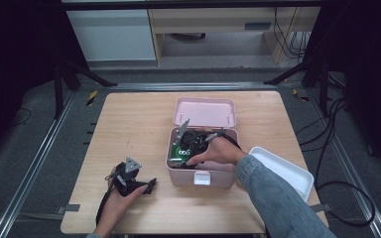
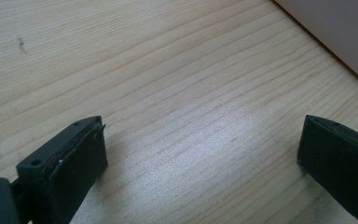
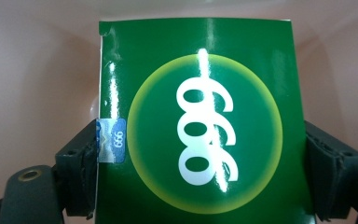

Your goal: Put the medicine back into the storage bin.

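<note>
A pink case (image 1: 218,178) stands open in the middle of the wooden table (image 1: 129,124), its lid (image 1: 204,111) leaning back. Inside it sits a green box (image 1: 179,152) with a yellow-ringed "999" logo. My right gripper (image 1: 184,148) reaches down into the case. In the right gripper view its jaws press both sides of the green box (image 3: 200,126), so the right gripper (image 3: 200,177) is shut on it, with the pink case wall (image 3: 37,70) behind. My left gripper (image 1: 151,185) rests on the table left of the case. It stands open (image 2: 200,158) over bare wood, the pink case's corner (image 2: 340,32) ahead.
A white rectangular tray (image 1: 283,171) lies at the table's right edge, close to the person's right sleeve (image 1: 273,198). Black frame legs and cables surround the table on the floor. Bare wood stretches across the table's left half.
</note>
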